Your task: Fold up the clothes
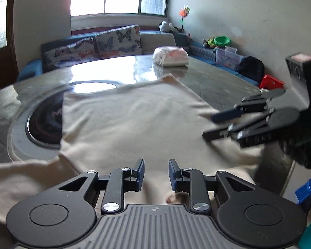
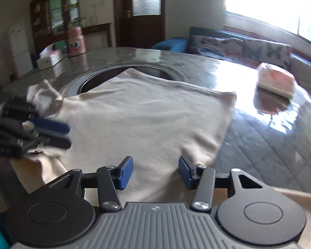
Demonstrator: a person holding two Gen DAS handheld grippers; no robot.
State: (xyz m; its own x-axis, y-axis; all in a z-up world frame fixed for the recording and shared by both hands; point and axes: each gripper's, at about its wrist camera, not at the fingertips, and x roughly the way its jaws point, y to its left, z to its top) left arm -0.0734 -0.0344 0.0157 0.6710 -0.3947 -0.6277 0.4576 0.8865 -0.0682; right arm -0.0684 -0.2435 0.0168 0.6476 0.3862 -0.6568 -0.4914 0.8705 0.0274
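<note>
Two grippers: both over shirt (image 1: 134,120)
Left gripper (image 1: 156,173): jaws parted, grasping nothing; near hem
Right gripper (image 2: 155,171): jaws parted, empty; near hem

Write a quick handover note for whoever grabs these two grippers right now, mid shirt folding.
Left gripper: jaws open, nothing between them, over the near edge of the cream shirt.
Right gripper: jaws open, empty, over the shirt's near right part.
Shirt lies on the round marble table, partly covering the dark centre inset.
Done: the shirt looks folded over once and has been released.
Left: probably smooth it and make the remaining folds; one sleeve sticks out at the left side.
</note>
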